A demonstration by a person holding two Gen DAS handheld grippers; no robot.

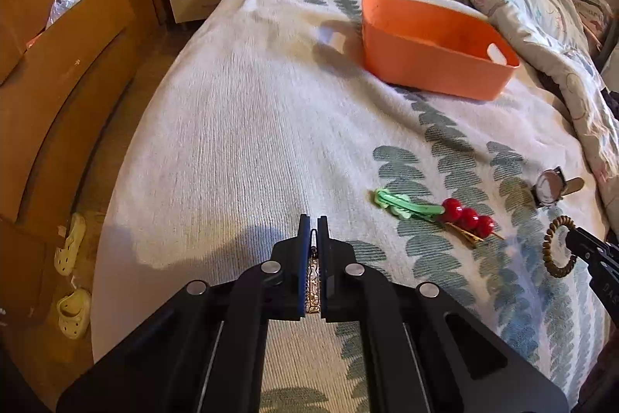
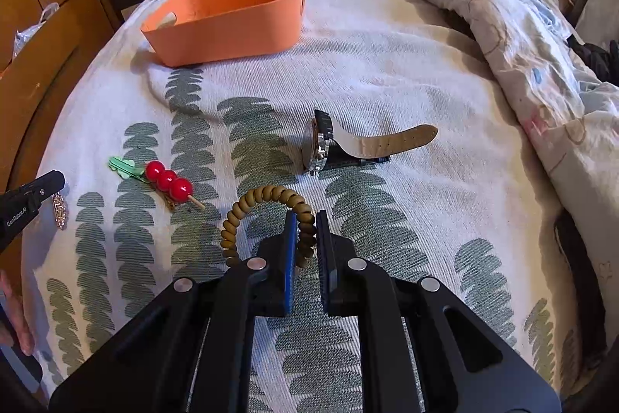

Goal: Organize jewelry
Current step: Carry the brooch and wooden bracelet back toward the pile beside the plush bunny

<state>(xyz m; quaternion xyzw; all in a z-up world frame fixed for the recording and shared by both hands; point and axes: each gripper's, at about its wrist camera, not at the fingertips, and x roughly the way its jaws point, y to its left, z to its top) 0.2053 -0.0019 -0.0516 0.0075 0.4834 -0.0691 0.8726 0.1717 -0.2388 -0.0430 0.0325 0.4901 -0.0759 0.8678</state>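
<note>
Left wrist: left gripper [image 1: 313,219] pinches chain [image 1: 312,281], probably gold; right gripper [image 2: 305,219] grips coil bracelet [image 2: 267,196].

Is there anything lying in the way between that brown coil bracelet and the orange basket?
Nothing visible blocks it. The right gripper holds the coil bracelet; only open bedspread lies before the orange basket. The watch sits off to the right.

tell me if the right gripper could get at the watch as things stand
Probably not yet: the right gripper is shut on the coil hair tie. Otherwise the bedspread between it and the watch looks bare.
</note>
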